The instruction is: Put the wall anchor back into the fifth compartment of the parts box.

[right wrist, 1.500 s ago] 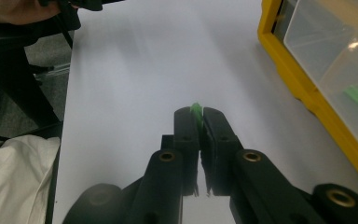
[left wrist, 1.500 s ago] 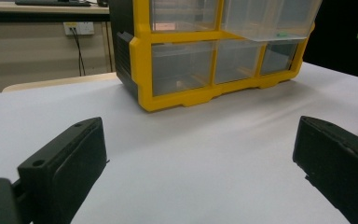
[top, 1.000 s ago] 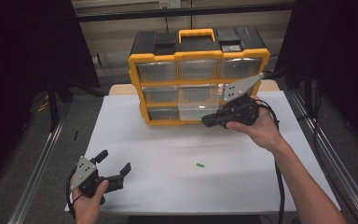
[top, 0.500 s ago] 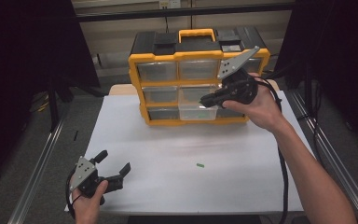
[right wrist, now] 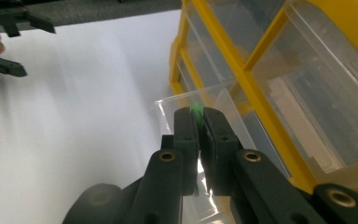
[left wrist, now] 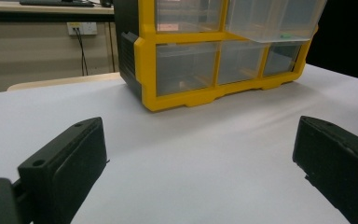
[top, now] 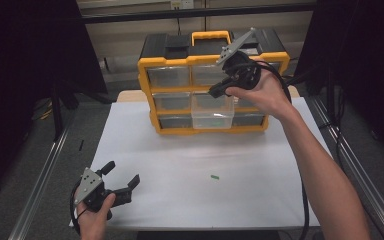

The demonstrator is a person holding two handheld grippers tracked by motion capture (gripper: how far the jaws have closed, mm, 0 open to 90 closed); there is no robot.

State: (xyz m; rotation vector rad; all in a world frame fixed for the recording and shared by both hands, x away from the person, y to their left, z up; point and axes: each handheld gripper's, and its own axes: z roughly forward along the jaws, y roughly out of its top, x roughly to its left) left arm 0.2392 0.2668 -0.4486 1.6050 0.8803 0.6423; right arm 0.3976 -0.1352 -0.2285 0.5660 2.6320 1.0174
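A small green piece [right wrist: 196, 111] is pinched between the closed jaws of the right gripper [right wrist: 198, 122], held above the open clear drawer [top: 211, 113] in the middle of the yellow and black organizer [top: 150, 82]. Another green bit [top: 214, 176] lies on the white table [top: 260, 200]. The left gripper [top: 121, 181] rests at the near-left corner, jaws wide, holding nothing. No writing is legible.

Each hand carries black tongs: left tongs [top: 121, 182], right tongs [top: 214, 93]. Bodies are matte black plastic, topped with a grey three-cornered plate bearing small holes. The jaws are thick, flat-faced black blocks — brass-coloured screw inserts sit at the linkage pivots. A black cable trails from each unit. Forearms are bare — no sleeves.
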